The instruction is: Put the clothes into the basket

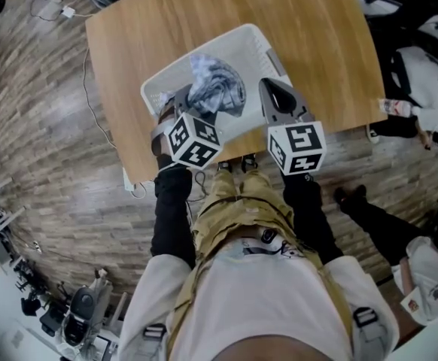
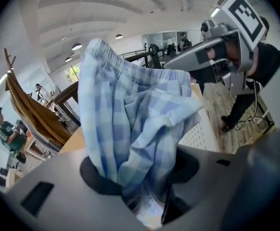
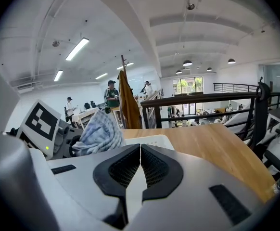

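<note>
A bundle of blue-and-white checked clothes (image 1: 216, 87) hangs above the white perforated basket (image 1: 257, 45) on the wooden table. My left gripper (image 1: 180, 102) is shut on this cloth; in the left gripper view the checked clothes (image 2: 130, 129) fill the gap between the jaws and stand up in front of the camera. My right gripper (image 1: 278, 90) hovers over the basket's right side, jaws shut with nothing between them. In the right gripper view the clothes (image 3: 99, 134) show at the left, beside the left gripper's marker cube (image 3: 43, 121).
The wooden table (image 1: 317, 43) carries the basket near its front edge. A person (image 1: 415, 89) stands at the right of the table. Cables and equipment lie on the floor at the left.
</note>
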`<state>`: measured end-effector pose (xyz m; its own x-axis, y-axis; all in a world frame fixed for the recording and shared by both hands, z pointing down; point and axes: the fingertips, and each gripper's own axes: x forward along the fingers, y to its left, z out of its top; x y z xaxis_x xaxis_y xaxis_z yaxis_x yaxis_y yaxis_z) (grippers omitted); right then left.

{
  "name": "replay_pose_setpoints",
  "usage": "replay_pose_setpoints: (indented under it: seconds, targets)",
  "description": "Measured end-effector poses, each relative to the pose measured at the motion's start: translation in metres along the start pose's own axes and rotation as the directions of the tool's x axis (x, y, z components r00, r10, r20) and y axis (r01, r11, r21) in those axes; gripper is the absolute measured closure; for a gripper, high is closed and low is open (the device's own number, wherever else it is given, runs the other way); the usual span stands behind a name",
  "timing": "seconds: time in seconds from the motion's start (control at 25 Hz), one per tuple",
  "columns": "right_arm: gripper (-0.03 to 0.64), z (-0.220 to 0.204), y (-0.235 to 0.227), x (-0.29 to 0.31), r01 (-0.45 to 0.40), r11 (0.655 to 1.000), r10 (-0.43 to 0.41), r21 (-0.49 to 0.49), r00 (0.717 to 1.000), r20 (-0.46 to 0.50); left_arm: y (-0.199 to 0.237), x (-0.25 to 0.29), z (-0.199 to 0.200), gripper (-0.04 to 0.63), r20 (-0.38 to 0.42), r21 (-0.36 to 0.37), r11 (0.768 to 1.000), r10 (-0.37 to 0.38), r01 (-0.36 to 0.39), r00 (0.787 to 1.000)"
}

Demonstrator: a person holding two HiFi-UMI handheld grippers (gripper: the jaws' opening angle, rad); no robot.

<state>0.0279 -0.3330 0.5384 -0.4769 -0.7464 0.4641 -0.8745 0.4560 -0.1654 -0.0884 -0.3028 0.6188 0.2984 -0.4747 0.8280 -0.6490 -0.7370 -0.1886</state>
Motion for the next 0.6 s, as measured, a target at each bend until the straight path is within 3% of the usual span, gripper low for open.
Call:
replay_pose_setpoints:
  seconds: [0.32, 0.6]
  targets:
    - [0.595, -0.012, -0.014, 0.01, 0.01, 1.0, -0.009, 0.015, 1.0, -0.028, -0.018, 0.052, -0.031, 0.376, -0.163, 0.121, 0.989, -0.069, 0.09, 0.984]
    - [0.595, -0.023, -0.016, 0.017, 0.003, 1.0, -0.003, -0.001, 0.998, -0.061, -0.043, 0.099, -0.072, 0.376, -0.322, 0.162, 0.965, -0.144, 0.205, 0.936]
